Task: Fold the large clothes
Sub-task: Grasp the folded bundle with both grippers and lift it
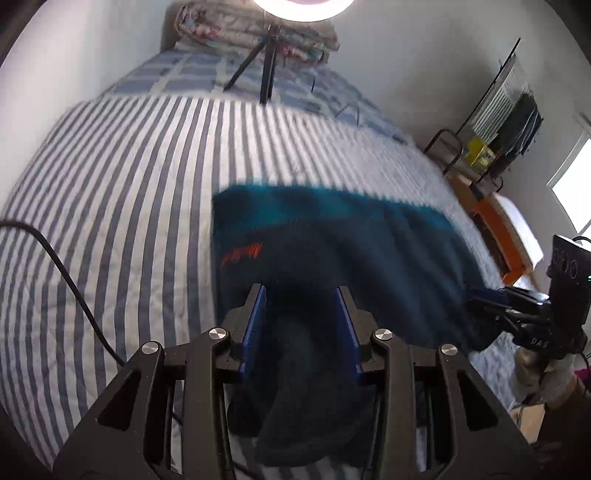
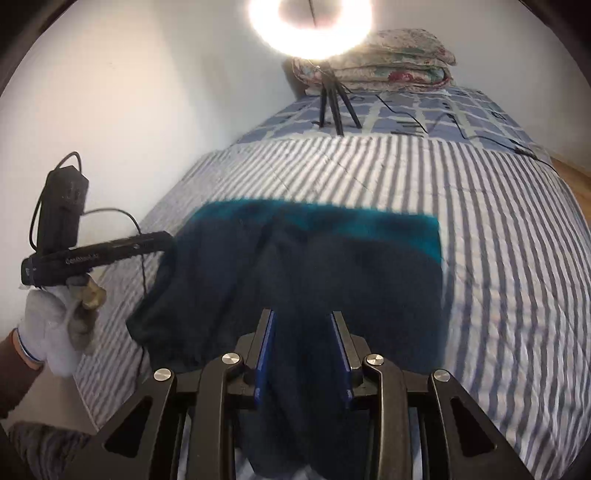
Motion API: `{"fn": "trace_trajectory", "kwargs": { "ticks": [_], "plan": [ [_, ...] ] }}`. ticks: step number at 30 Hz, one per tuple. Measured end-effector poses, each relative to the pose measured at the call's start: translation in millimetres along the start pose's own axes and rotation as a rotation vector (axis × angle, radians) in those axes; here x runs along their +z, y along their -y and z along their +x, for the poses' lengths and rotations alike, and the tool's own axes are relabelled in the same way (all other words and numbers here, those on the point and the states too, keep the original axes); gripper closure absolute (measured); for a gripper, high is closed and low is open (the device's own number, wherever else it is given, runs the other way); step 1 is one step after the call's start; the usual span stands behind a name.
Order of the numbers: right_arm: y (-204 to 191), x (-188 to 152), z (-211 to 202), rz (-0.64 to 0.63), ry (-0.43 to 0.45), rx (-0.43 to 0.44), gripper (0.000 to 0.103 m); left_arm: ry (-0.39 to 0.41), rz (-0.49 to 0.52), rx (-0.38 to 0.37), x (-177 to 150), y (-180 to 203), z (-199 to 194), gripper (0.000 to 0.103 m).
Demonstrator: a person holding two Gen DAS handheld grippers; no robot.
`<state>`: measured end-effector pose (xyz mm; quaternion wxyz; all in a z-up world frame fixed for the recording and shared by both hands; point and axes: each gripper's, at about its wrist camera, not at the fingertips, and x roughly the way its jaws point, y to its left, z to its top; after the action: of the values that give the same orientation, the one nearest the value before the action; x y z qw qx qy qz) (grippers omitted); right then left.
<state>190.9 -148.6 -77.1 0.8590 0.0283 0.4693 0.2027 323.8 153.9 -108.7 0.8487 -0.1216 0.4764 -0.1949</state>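
Broadly, a bed under a blue-and-white striped quilt (image 1: 122, 206) fills both views, its far end at twelve o'clock covered by a blue checked sheet (image 2: 406, 110) where a black tripod (image 2: 334, 107) carrying a glowing ring light (image 2: 310, 26) stands before a stack of folded floral quilts (image 2: 384, 62). A white wall runs along the bed's left edge in the right wrist view, and the opposite edge drops to wood floor. On the quilt's near half lies a large dark navy fleece garment with a teal band (image 2: 321, 258) along its far edge and a small orange logo (image 1: 242, 254). Its far edge is straight; its left corner curls towards the wall-side edge. Bare striped quilt stays open from the teal band to the tripod, and at nine o'clock in the left wrist view, where only a black cable (image 1: 70, 280) crosses.

The left gripper (image 1: 301, 317) has its blue pads (image 1: 255, 325) parted with dark fleece bunched between them; whether they press it I cannot tell. The right gripper (image 2: 304, 350) likewise straddles a fold of the garment, grip unclear. A white-gloved hand (image 2: 51, 332) holds the left gripper's handle.
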Motion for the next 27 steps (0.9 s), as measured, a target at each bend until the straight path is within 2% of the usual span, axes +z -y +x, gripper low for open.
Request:
{"fn": "trace_trajectory", "kwargs": {
  "ticks": [2, 5, 8, 10, 12, 13, 14, 15, 17, 19, 21, 23, 27],
  "plan": [
    [5, -20, 6, 0.009, -0.029, -0.016, 0.071, -0.035, -0.022, -0.007, -18, -9, 18, 0.062],
    [12, -42, 16, 0.030, -0.024, -0.032, 0.072, -0.003, 0.012, 0.018, -27, -4, 19, 0.062],
    [10, -42, 13, 0.004, -0.037, -0.057, 0.072, -0.036, 0.020, 0.035, -24, 1, 12, 0.062],
    [11, -36, 3, 0.015, -0.051, -0.039, 0.072, -0.040, -0.005, -0.011, -21, -1, -7, 0.062],
    [18, -33, -19, 0.032, -0.032, 0.015, 0.072, -0.015, -0.046, -0.043, -18, -11, -25, 0.056],
    [22, -32, -26, 0.040, -0.017, 0.026, 0.067, 0.003, -0.086, -0.082, -16, -19, -36, 0.040],
    [30, -32, -40, 0.060, 0.013, 0.040, 0.055, 0.019, -0.136, -0.121, -14, -29, -44, 0.023],
    [35, -32, -48, 0.076, 0.036, 0.051, 0.048, 0.031, -0.187, -0.156, -12, -39, -49, 0.019],
    [47, -32, -61, 0.105, 0.085, 0.058, 0.021, 0.024, -0.292, -0.241, -9, -57, -51, 0.018],
    [58, -27, -63, 0.126, 0.103, 0.052, 0.008, -0.003, -0.379, -0.314, -6, -71, -42, 0.018],
    [73, -21, -58, 0.160, 0.093, 0.067, 0.007, -0.045, -0.445, -0.376, -5, -82, -28, 0.017],
    [89, -19, -48, 0.219, 0.075, 0.102, 0.007, -0.087, -0.509, -0.400, -6, -93, -10, 0.017],
    [108, -21, -29, 0.292, 0.048, 0.135, 0.007, -0.111, -0.587, -0.449, -17, -102, 11, 0.017]
  ]
}}
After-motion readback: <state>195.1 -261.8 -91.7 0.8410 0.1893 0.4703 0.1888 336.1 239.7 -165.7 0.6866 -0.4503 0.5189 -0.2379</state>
